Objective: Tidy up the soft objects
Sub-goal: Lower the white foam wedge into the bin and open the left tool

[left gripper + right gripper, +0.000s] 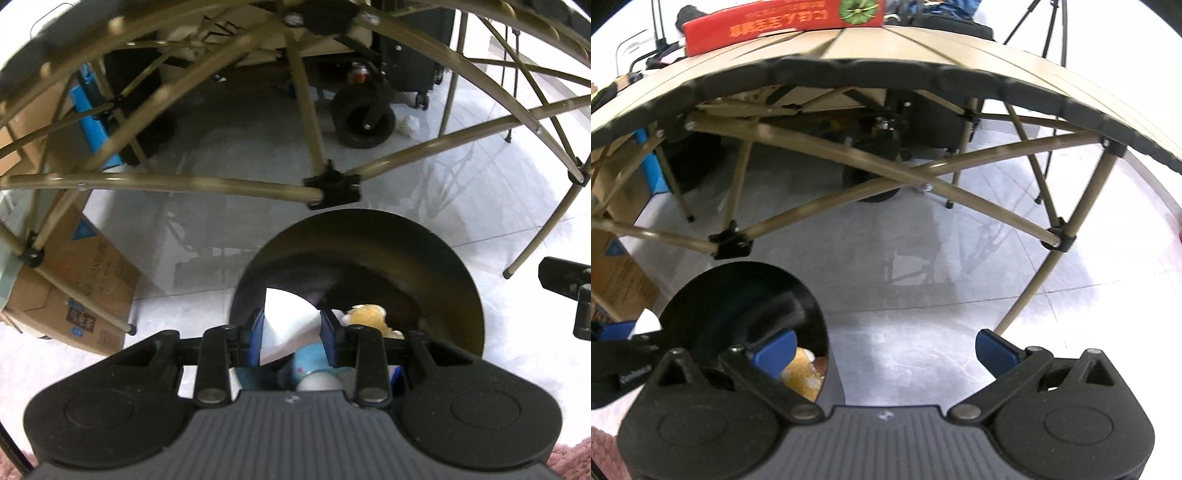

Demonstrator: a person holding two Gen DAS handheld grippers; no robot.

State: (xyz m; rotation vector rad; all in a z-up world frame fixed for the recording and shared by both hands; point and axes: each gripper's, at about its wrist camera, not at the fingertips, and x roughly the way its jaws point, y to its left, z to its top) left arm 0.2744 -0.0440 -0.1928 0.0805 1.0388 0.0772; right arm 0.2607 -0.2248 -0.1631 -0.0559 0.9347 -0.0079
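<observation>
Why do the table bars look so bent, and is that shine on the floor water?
Left wrist view: the fisheye lens bows the straight table frame into arcs, and the top edge is smeared by motion blur. Right wrist view: the tabletop edge curves the same way; the shine on the floor tiles looks like reflected room light and mirrored table legs, not clearly water.

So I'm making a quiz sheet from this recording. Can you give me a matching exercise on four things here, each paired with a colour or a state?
Things:
1. left gripper
2. right gripper
3. plush toy
4. box on the folding table

Colour or state:
A. red
B. jaws wide apart, nothing between them
C. yellow, lying inside the dark bin
D. jaws closed on a white soft item

Pairs: 1-D, 2-B, 3-C, 4-A
</observation>
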